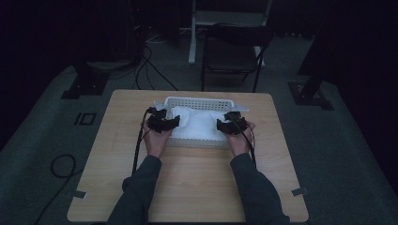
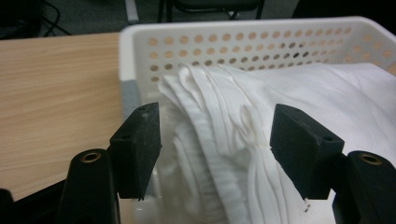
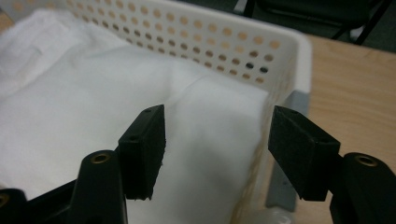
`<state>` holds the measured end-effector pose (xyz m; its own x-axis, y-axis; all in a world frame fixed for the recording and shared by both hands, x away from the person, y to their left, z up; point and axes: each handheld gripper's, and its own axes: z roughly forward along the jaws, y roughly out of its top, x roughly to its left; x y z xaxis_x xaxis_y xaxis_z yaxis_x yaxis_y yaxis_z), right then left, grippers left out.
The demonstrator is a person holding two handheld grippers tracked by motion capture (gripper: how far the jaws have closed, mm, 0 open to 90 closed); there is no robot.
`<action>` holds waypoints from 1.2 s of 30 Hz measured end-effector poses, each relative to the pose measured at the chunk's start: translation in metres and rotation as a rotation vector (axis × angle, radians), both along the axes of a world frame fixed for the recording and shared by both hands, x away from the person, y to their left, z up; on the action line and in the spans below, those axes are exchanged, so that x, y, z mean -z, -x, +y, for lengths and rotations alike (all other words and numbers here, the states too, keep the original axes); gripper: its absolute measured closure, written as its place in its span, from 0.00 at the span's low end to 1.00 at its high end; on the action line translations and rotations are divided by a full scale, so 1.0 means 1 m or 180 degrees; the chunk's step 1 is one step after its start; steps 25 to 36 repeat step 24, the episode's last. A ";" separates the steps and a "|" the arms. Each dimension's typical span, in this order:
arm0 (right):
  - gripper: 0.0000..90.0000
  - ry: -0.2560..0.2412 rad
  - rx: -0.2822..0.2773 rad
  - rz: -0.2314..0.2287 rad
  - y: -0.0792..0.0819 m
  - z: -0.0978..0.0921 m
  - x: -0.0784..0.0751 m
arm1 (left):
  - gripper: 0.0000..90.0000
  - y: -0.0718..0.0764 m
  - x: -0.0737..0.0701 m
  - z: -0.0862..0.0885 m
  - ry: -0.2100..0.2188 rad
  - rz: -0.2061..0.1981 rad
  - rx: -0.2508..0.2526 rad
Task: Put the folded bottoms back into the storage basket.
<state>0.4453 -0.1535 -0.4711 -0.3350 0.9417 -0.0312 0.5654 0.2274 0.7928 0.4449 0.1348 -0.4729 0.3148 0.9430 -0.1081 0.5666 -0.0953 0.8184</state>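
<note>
I see a white plastic basket [image 1: 199,101] with little round holes in its walls, sitting near the far edge of a light wooden table [image 1: 187,187]. Inside the basket lies a soft white cloth [image 1: 199,124], all bunched up and piled as high as the rim.

My left gripper [image 1: 171,123] is at the left end of the basket. In the left gripper view, its two black jaws stand wide apart, and they hold nothing. Between them I see the cloth [image 2: 224,140] with many folds and wrinkles. The cloth leans against the basket's holed wall [image 2: 243,44]. The left jaw sits near the basket's corner, and the right jaw sits over the cloth.

My right gripper [image 1: 224,124] is at the right end of the basket. In the right gripper view, its jaws are also spread wide, with nothing pinched between them. The smooth cloth [image 3: 93,102] fills the space in front of them, and the basket's wall [image 3: 224,42] curves around behind it. The right jaw hangs over the basket's rim and the bare table [image 3: 359,88] beside it.

From above, I see the person's two hands and grey sleeves reaching in from the near side. A dark folding chair [image 1: 232,54] stands on the floor past the table.
</note>
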 end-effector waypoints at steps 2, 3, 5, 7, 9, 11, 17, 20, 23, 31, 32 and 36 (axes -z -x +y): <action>0.42 -0.0073 0.0022 -0.0067 0.004 -0.007 -0.005 | 0.38 0.004 -0.002 0.007 0.0050 -0.0018 -0.0003; 0.43 -0.0119 0.0014 -0.0066 0.005 -0.011 -0.006 | 0.38 0.006 -0.003 0.010 0.0085 -0.0024 -0.0001; 0.44 -0.0201 0.0003 -0.0065 0.009 -0.018 -0.007 | 0.39 0.011 -0.003 0.015 0.0146 -0.0035 -0.0013; 0.44 -0.0219 0.0009 -0.0076 0.012 -0.020 -0.008 | 0.39 0.017 -0.002 0.022 0.0205 -0.0045 -0.0026; 0.44 -0.0298 0.0039 -0.0107 0.021 -0.032 -0.005 | 0.39 0.023 -0.002 0.027 0.0249 -0.0061 -0.0025; 0.44 -0.0356 0.0079 -0.0081 0.026 -0.039 -0.002 | 0.39 0.028 -0.001 0.032 0.0267 -0.0080 -0.0024; 0.44 -0.0482 0.0197 -0.0059 0.037 -0.059 0.008 | 0.39 0.042 0.006 0.041 0.0306 -0.0133 -0.0069; 0.44 -0.0485 0.0272 -0.0075 0.040 -0.067 0.012 | 0.39 0.047 0.011 0.045 0.0285 -0.0136 -0.0115; 0.44 -0.0459 0.0340 -0.0071 0.042 -0.076 0.017 | 0.39 0.052 0.018 0.051 0.0211 -0.0128 -0.0212; 0.44 -0.0452 0.0368 -0.0052 0.041 -0.078 0.019 | 0.39 0.053 0.020 0.053 0.0195 -0.0124 -0.0265; 0.44 -0.0452 0.0368 -0.0052 0.041 -0.078 0.019 | 0.39 0.053 0.020 0.053 0.0195 -0.0124 -0.0265; 0.44 -0.0452 0.0368 -0.0052 0.041 -0.078 0.019 | 0.39 0.053 0.020 0.053 0.0195 -0.0124 -0.0265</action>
